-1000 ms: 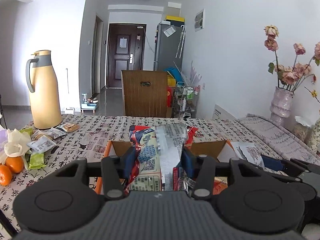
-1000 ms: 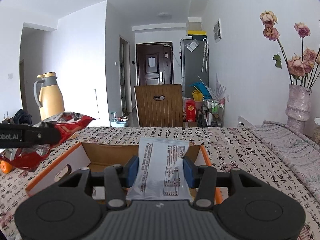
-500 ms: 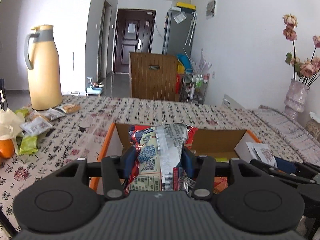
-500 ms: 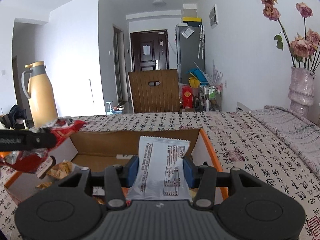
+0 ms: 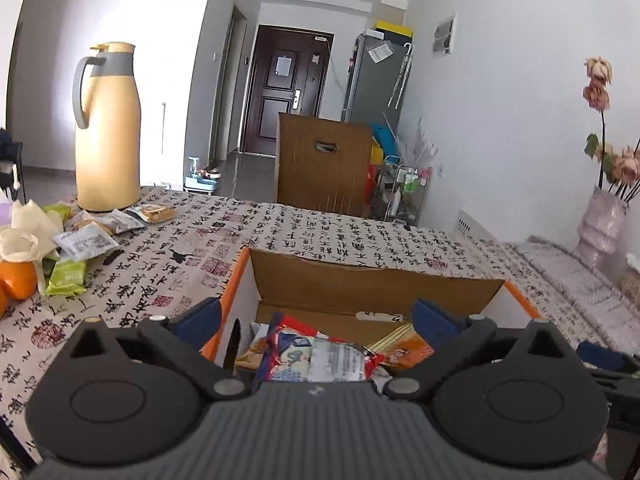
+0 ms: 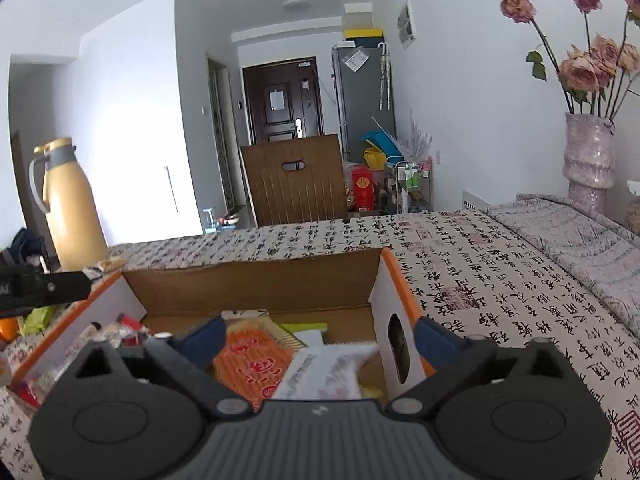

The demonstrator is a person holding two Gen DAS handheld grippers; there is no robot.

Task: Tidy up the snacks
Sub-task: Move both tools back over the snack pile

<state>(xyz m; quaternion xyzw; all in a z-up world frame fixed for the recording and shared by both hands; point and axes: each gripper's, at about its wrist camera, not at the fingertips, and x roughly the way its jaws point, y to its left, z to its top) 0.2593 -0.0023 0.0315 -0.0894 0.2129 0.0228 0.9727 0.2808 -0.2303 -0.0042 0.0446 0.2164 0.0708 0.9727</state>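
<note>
An open cardboard box with orange edges (image 5: 372, 282) (image 6: 256, 284) sits on the table and holds several snack packs. My left gripper (image 5: 316, 316) is open above its left half, over a red and silver snack bag (image 5: 320, 360) lying inside. My right gripper (image 6: 320, 334) is open above its right half, over a white packet (image 6: 332, 372) and an orange pack (image 6: 252, 368) in the box. Several loose snack packets (image 5: 86, 240) lie on the table at the left, among them a green one (image 5: 66, 278).
A yellow thermos jug (image 5: 106, 132) stands at the far left with oranges (image 5: 16, 280) and tissue nearby. A vase of dried roses (image 6: 588, 156) stands at the right. A wooden chair back (image 5: 324, 164) is behind the table. The patterned tablecloth (image 6: 480, 264) covers the table.
Both grippers opened. The red and silver bag dropped from the left gripper into the box, and the white packet dropped from the right gripper into the box.
</note>
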